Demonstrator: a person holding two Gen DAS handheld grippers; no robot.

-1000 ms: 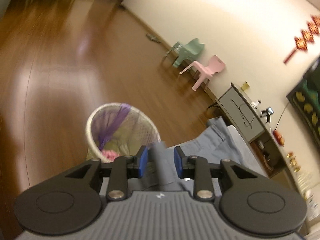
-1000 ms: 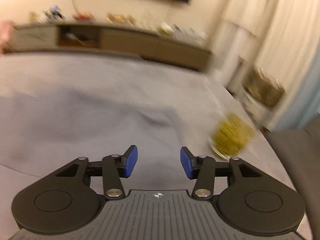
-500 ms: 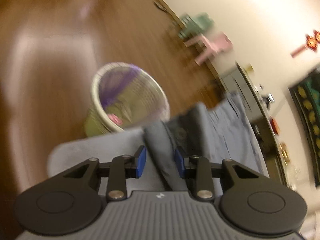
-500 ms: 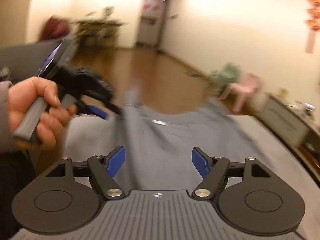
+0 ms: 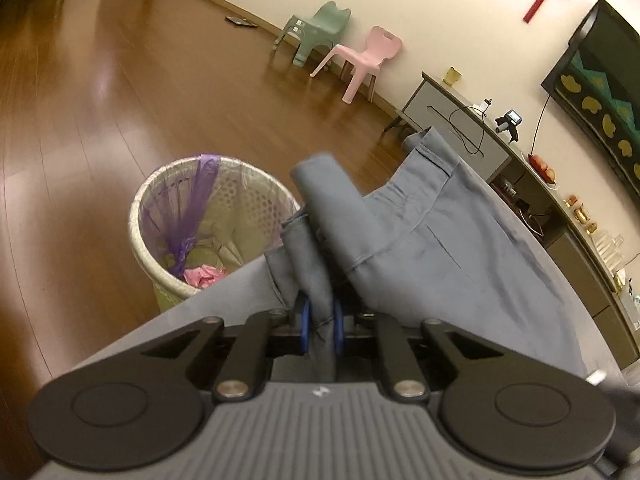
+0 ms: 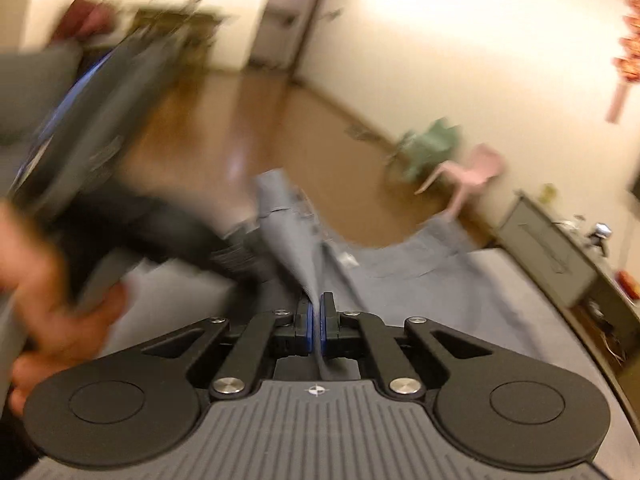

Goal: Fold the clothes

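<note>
A grey-blue garment (image 5: 432, 248) with a waistband and pleats lies on the grey-covered table (image 5: 224, 296). A bunched fold of it stands up between the blue pads of my left gripper (image 5: 320, 320), whose jaws are closing and press on the fold. In the right wrist view the same garment (image 6: 400, 280) spreads ahead. My right gripper (image 6: 317, 320) is shut on a thin raised edge of it. The left gripper (image 6: 120, 208) appears there blurred, close on the left, held by a hand (image 6: 48, 300).
A lined waste basket (image 5: 208, 220) with a purple bag stands on the wooden floor just beyond the table edge. A green chair (image 5: 316, 28) and a pink chair (image 5: 368, 60) stand by the wall. A low sideboard (image 5: 460, 120) runs along the right.
The right gripper swung from the far side of the table over to the left gripper and shut on the garment's edge. The left gripper dipped and its jaws narrowed on the fold.
</note>
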